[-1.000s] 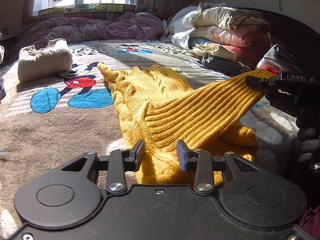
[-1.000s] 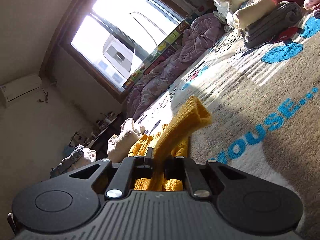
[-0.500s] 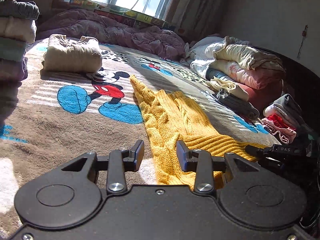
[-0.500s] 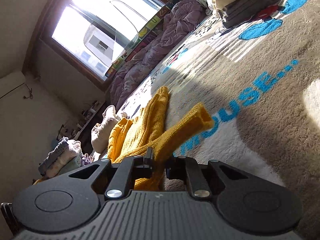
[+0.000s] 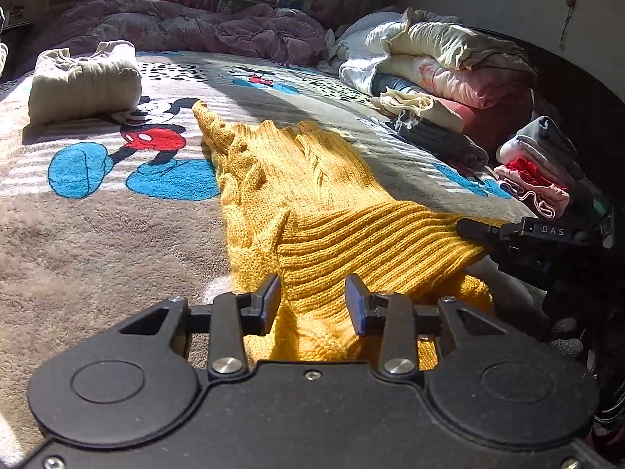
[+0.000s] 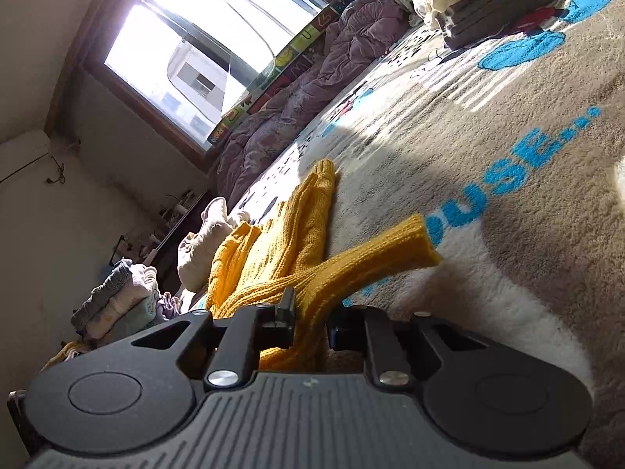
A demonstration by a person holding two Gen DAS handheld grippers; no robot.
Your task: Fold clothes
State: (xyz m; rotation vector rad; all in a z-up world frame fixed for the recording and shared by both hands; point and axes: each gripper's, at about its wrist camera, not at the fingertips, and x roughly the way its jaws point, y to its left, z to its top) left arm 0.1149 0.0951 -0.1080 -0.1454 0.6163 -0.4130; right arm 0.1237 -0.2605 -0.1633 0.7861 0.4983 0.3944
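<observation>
The yellow sweater [image 5: 297, 179] lies half-folded on the bed [image 5: 97, 242]; right tool [image 6: 310, 322] pinches its sleeve, left tool [image 5: 312, 305] hovers narrowly parted, empty; other garments wait.

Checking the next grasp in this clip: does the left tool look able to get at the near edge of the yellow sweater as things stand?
Probably yes. The left tool is open with the yellow sweater knit right between and under its fingers; nothing lies in between. The right tool, shut on the ribbed hem, stays off to the side.
</observation>
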